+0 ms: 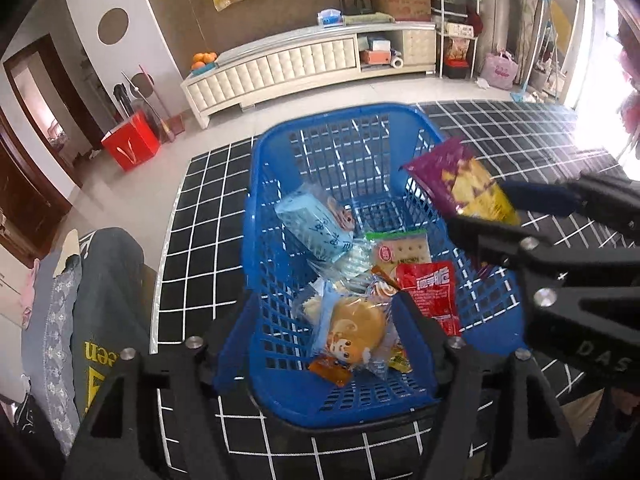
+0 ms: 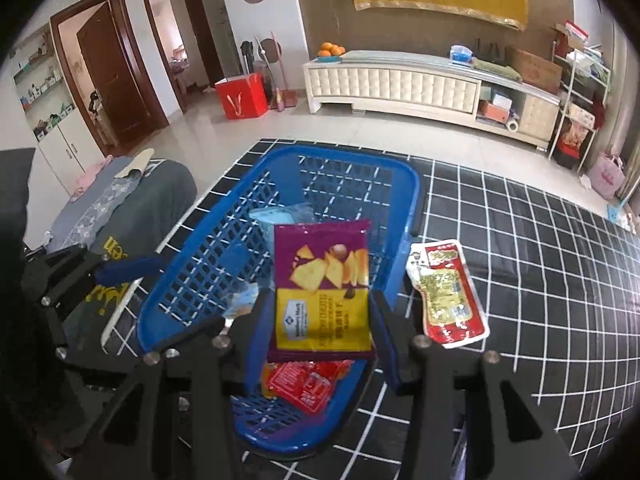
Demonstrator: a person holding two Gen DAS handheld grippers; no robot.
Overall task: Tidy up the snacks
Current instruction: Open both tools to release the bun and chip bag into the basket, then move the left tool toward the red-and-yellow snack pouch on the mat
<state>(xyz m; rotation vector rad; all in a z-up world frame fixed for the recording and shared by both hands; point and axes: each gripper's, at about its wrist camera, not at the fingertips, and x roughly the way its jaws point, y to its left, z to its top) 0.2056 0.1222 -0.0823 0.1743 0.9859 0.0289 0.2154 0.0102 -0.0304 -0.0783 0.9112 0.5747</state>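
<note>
A: Where is the purple bag (image 2: 322, 292)?

B: In the right wrist view it sits at centre frame, pinched between the two fingers of the right gripper (image 2: 322, 320), held up over the near end of the blue basket (image 2: 192, 280). The jaws are closed onto its two side edges, only as wide as the bag. In the left wrist view the same bag (image 1: 460, 184) shows at the right of the frame, above the basket's right wall.

A: And the left gripper (image 1: 324, 344)?

B: Its jaws are spread wide, at the bottom of its own frame, one finger on each side of the basket's near end. They hold nothing.

A: What lies in the basket (image 1: 280, 184)?

B: A pale blue pack (image 1: 316, 228) leaning upper left, a cracker pack (image 1: 402, 254) in the middle, a red pouch (image 1: 432, 292) to its lower right, and a bun in clear wrap (image 1: 354, 330) at the near end.

A: Anything outside it?

B: A red and white sachet (image 2: 448, 292) lies flat on the black grid mat (image 2: 540, 280), just right of the basket in the right wrist view.
</note>
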